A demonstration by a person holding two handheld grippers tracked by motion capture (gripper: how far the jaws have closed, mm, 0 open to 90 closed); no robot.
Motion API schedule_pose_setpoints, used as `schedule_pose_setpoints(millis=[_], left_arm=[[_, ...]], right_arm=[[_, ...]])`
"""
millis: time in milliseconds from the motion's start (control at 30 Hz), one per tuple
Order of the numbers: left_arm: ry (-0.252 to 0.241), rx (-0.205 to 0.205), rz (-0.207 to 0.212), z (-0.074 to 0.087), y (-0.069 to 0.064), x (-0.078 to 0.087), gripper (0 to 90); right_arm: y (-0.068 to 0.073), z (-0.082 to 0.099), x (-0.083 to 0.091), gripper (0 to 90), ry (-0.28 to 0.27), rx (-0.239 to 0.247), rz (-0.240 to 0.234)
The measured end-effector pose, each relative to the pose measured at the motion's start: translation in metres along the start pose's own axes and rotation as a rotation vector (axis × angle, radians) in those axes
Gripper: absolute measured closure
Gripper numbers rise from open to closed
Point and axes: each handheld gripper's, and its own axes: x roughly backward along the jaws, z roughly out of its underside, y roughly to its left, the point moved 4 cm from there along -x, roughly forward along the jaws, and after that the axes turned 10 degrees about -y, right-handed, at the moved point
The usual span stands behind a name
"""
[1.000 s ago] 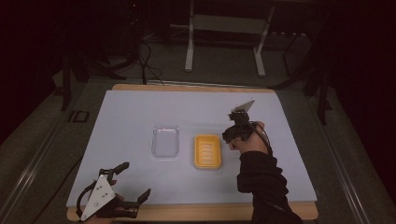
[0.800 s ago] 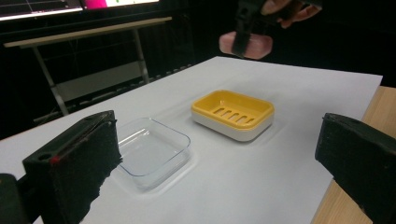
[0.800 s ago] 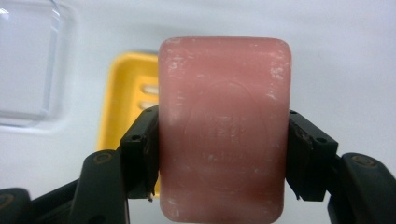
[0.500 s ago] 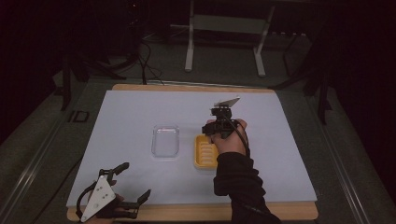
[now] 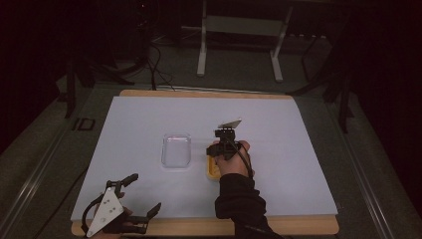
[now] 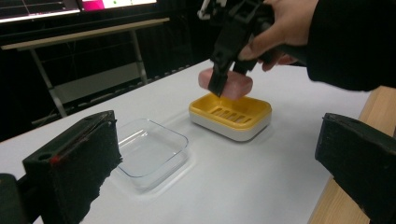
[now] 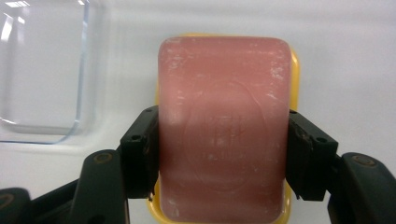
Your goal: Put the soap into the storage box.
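High view takes in the worktop (image 5: 298, 149), a wide pale sheet with a wooden strip showing along its near and far edges, standing on a dark floor with a metal stand (image 5: 239, 40) beyond the far edge. A dark sleeve (image 5: 241, 199) reaches in from the near edge toward the middle of the worktop. It ends at the right gripper (image 5: 225, 144), held above the yellow tray (image 5: 211, 172).

Near the near left corner sits the left gripper (image 5: 142, 196), its jaws spread wide with nothing between them; a grey plate rides on top of it.

Just left of the worktop's middle lies a clear lid (image 5: 176, 150), a shallow, see-through, rectangular dish, flat on the sheet. The tray stands just beside it toward the right edge, apart from it. The left gripper view shows the tray (image 6: 231, 116) as yellow on a white base, with slots in its floor.

The soap (image 7: 223, 126), a pink bar with rounded corners, is pinched across its width by the right gripper (image 7: 223, 156), one jaw pressed to each long side. The left gripper view shows it raised just above the tray, clear of the slotted floor.
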Motion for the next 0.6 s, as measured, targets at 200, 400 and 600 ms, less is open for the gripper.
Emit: schedule_pose_setpoints(millis=[200, 400, 600], left_arm=[[-0.002, -0.002, 0.005, 0.0, 0.0, 0.0, 0.3], [0.002, -0.004, 0.01, 0.0, -0.001, 0.0, 0.3], [-0.002, -0.001, 0.01, 0.0, -0.001, 0.0, 0.3]], right_arm=[[0.0, 0.009, -0.014, 37.4, 0.027, -0.032, -0.01], [0.002, 0.014, -0.023, 37.3, 0.038, -0.031, 0.003], [-0.002, 0.021, -0.032, 37.3, 0.057, -0.03, 0.014]])
